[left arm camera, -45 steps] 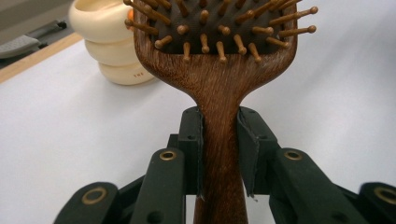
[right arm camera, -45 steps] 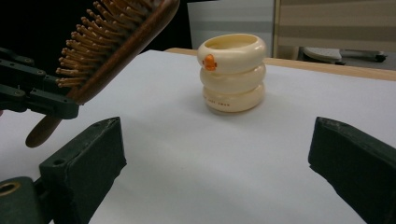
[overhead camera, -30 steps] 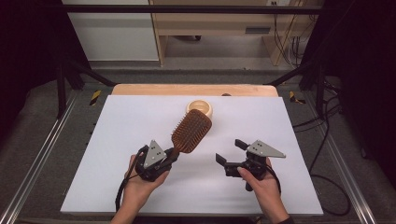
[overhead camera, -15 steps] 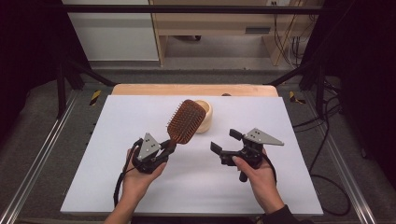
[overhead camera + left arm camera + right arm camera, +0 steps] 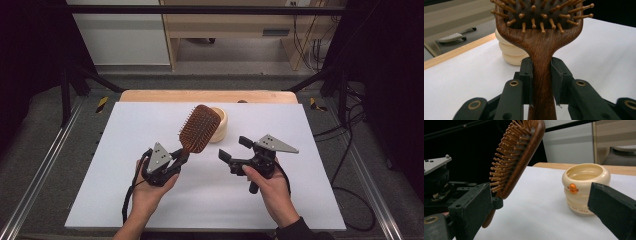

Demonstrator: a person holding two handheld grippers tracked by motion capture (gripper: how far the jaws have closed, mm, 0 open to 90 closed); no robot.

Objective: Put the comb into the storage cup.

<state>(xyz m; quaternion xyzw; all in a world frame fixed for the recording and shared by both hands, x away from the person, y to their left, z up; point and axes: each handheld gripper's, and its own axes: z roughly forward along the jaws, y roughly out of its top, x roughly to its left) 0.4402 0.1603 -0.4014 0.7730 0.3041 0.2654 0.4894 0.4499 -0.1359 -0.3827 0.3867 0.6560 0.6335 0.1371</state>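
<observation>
A brown wooden paddle hairbrush [image 5: 199,127] stands tilted up above the white table, bristles toward the right. My left gripper [image 5: 182,156] is shut on its handle; in the left gripper view both jaws clamp the handle [image 5: 541,75] just below the head. Behind the brush sits a cream ribbed cup [image 5: 221,125] with an orange dot [image 5: 572,187], upright and partly hidden by the brush head. My right gripper [image 5: 233,148] is open, just right of the brush handle. In the right gripper view its jaws frame the brush [image 5: 519,152] and the cup [image 5: 584,187], touching neither.
The white sheet [image 5: 125,130] covers the table, with a wooden strip [image 5: 150,96] along its far edge. Metal frame rails [image 5: 45,165] run down both sides. Cables [image 5: 350,165] hang at the right, and a wooden shelf unit [image 5: 235,30] stands beyond the table.
The left gripper has shifted the brush slightly left and away, so its head now overlaps the cup. The right gripper has edged forward and left, still open.
</observation>
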